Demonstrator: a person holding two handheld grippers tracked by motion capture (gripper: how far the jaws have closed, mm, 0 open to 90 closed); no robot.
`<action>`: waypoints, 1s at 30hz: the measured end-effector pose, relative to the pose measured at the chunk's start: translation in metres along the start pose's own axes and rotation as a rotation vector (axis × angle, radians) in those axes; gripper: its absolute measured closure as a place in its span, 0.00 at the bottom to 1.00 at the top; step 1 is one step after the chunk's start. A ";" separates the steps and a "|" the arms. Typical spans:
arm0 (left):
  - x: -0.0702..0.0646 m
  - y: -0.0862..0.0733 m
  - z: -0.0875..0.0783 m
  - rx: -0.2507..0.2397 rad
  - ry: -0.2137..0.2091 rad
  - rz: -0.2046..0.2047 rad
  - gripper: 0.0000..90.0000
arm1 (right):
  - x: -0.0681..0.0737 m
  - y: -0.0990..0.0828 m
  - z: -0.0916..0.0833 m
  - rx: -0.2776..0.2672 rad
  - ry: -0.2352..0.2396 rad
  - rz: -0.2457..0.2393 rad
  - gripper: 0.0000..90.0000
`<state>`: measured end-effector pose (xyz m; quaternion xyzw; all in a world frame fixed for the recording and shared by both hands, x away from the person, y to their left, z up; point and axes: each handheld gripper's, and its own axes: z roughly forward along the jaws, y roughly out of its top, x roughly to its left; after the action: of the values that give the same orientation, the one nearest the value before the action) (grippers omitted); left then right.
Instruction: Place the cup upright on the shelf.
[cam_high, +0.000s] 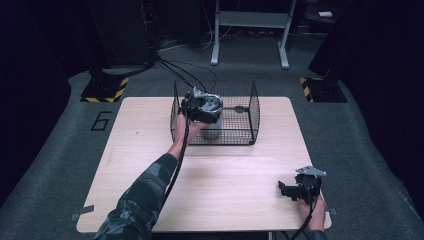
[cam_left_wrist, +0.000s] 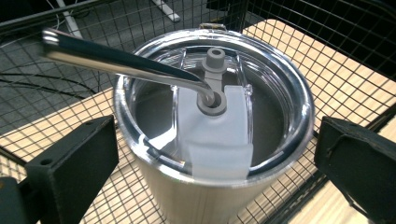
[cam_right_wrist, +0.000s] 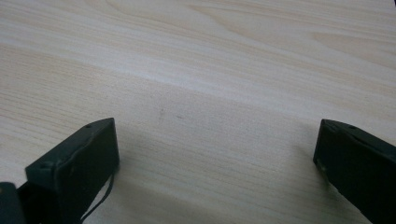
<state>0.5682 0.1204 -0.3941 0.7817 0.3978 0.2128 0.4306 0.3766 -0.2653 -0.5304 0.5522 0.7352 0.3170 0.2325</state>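
Straddling the tumbler (cam_left_wrist: 210, 154) with fingers (cam_left_wrist: 70, 163) spread apart and clear of its steel wall, the left gripper (cam_high: 200, 107) hangs over the wire basket (cam_high: 250, 107). A clear lid (cam_left_wrist: 210, 135) caps the tumbler, a metal straw (cam_left_wrist: 121, 60) through it. The tumbler stands in the basket on the counter (cam_high: 220, 180). The right gripper (cam_high: 292, 191) rests low at the counter's near corner, fingers (cam_right_wrist: 74, 163) wide apart, holding nothing.

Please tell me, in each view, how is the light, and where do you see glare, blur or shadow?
High view: dim room, lit table, dark corners. Left gripper view: bright glare on the metal straw and the tumbler rim; near jaws soft. Right gripper view: even light on wood, faint shadow beneath the right gripper, jaws slightly blurred.
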 end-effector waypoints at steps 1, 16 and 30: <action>0.000 0.001 -0.004 0.011 -0.004 0.007 0.00 | 0.000 0.000 0.000 0.000 0.000 0.000 0.00; -0.003 -0.006 -0.061 0.013 -0.034 0.046 0.01 | 0.000 0.000 0.000 0.000 -0.001 0.001 0.00; -0.008 -0.059 -0.123 0.038 -0.014 0.086 0.00 | 0.000 0.000 0.000 0.002 -0.004 0.002 0.00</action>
<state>0.4540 0.1944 -0.3774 0.8075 0.3649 0.2182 0.4088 0.3765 -0.2649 -0.5304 0.5536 0.7346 0.3154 0.2333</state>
